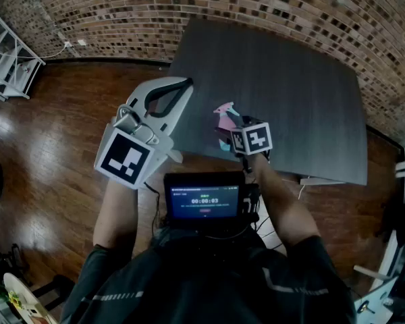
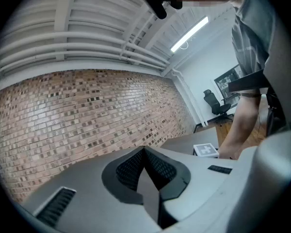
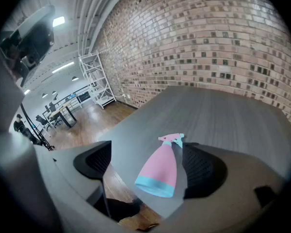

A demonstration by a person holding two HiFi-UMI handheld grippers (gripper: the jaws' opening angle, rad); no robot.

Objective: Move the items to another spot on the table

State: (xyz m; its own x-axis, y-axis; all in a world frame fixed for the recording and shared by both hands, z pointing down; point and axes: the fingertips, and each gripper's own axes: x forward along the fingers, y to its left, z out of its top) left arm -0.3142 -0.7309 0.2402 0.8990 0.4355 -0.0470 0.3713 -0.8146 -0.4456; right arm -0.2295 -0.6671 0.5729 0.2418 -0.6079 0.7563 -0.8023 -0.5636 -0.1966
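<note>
The right gripper [image 3: 148, 152] has its jaws spread wide, and the pink spray bottle [image 3: 160, 166] sits in the gap between them at the lower centre of the right gripper view. It is closer to the right-hand pad and may be brushing it, but it is not clamped. The bottle's teal base faces the camera and its nozzle points away (whether it stands or lies flat is hard to read from this angle). Beneath it is the dark grey table [image 3: 223, 115], and the bottle is close to the table's near edge, with wooden floor [image 1: 61, 133] just beyond. In the head view the left gripper [image 2: 144, 152] is raised at the left of the frame, off the table's corner. Its jaws are pressed together on nothing, and it points toward the brick wall [image 2: 87, 110]. The task looks to be at its start: the bottle is the only item visible on the table and the grasp is not made. Closing on it, lifting, carrying it to another spot and releasing are all left to do.
</note>
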